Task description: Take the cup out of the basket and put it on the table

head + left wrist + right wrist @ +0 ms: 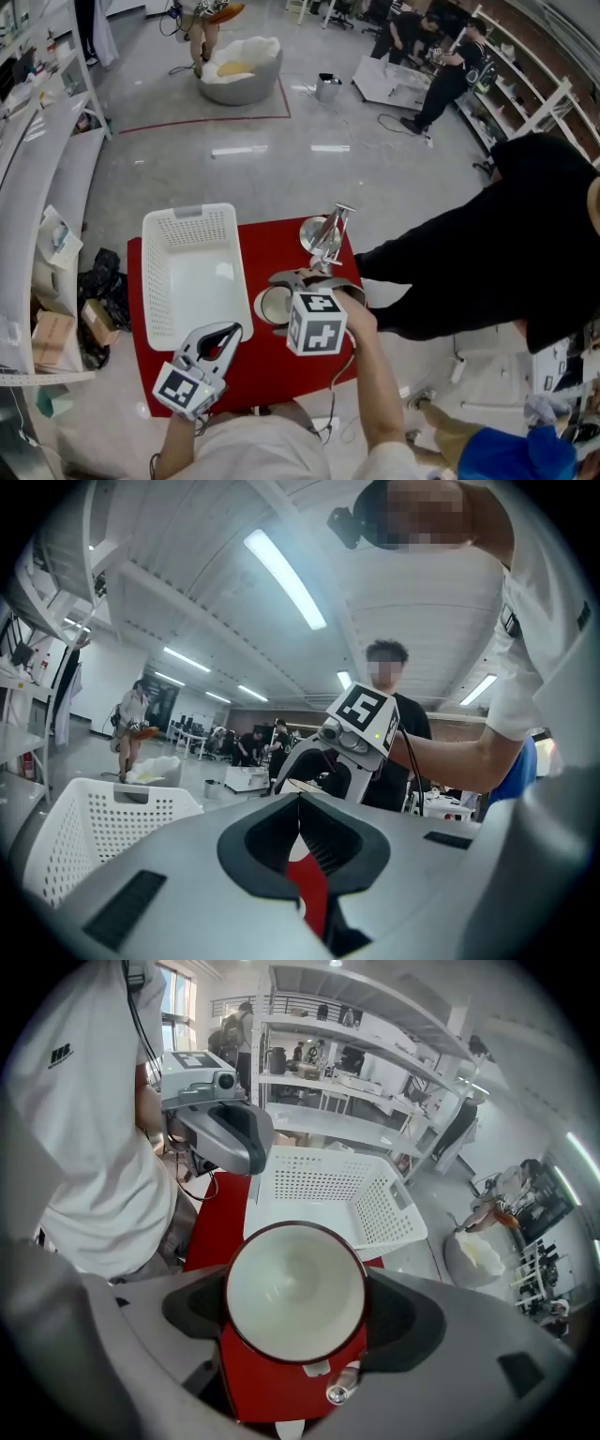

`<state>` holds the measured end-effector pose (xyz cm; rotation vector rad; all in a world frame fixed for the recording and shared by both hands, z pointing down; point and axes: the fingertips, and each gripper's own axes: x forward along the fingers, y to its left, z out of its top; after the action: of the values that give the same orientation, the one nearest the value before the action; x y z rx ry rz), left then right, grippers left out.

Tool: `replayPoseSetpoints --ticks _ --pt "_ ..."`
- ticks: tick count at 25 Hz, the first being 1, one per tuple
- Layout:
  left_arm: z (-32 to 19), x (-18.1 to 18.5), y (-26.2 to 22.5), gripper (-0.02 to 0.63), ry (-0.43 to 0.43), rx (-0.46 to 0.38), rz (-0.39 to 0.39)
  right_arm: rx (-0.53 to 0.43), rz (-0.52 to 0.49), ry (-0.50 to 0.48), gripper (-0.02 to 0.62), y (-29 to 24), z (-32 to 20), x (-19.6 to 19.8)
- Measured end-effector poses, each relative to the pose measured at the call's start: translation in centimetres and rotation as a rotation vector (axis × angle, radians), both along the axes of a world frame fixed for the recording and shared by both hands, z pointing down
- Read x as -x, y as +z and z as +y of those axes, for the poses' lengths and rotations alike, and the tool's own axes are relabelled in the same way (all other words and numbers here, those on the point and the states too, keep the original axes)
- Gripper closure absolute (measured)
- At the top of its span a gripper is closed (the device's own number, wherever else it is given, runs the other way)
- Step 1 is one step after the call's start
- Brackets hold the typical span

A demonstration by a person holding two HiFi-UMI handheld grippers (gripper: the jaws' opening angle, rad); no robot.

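The cup (pixel 295 1290) is out of the basket (pixel 190 217); it sits between the jaws of the right gripper (pixel 281 291), which pinch its round wall, low over the red table (pixel 281 239) just right of the basket; whether its base touches cannot be told. The left gripper (pixel 225 335) rests nearer, jaws pressed together on nothing. The likely risk is release: a smooth, curved wall could slip, or uneven opening could tip the cup or knock it against the basket.
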<state>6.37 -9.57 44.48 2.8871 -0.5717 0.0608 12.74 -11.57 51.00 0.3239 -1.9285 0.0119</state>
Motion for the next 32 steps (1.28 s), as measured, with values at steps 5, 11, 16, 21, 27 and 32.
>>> replayPoseSetpoints --ticks 5,11,16,21,27,32 --pt "0.6 -2.3 0.6 0.595 0.052 0.001 -0.010 0.024 -0.007 0.036 0.184 0.8 2.0 -1.4" --pt "1.3 -5.4 1.0 0.595 0.119 -0.007 -0.022 0.044 -0.035 0.114 0.184 2.6 3.9 -3.9" --pt "2.3 -8.0 1.8 0.595 0.170 -0.008 -0.040 0.057 -0.048 0.175 0.184 3.9 5.2 -6.4" --pt "3.4 -10.3 2.2 0.595 0.208 -0.008 -0.044 0.073 -0.049 0.234 0.184 5.8 6.4 -8.6" --pt "4.5 -12.6 2.7 0.595 0.259 -0.006 -0.055 0.099 -0.068 0.296 0.184 8.0 7.7 -10.6" --pt "5.3 -14.3 3.4 0.595 0.299 0.000 -0.067 0.113 -0.082 0.339 0.184 9.5 8.4 -11.7"
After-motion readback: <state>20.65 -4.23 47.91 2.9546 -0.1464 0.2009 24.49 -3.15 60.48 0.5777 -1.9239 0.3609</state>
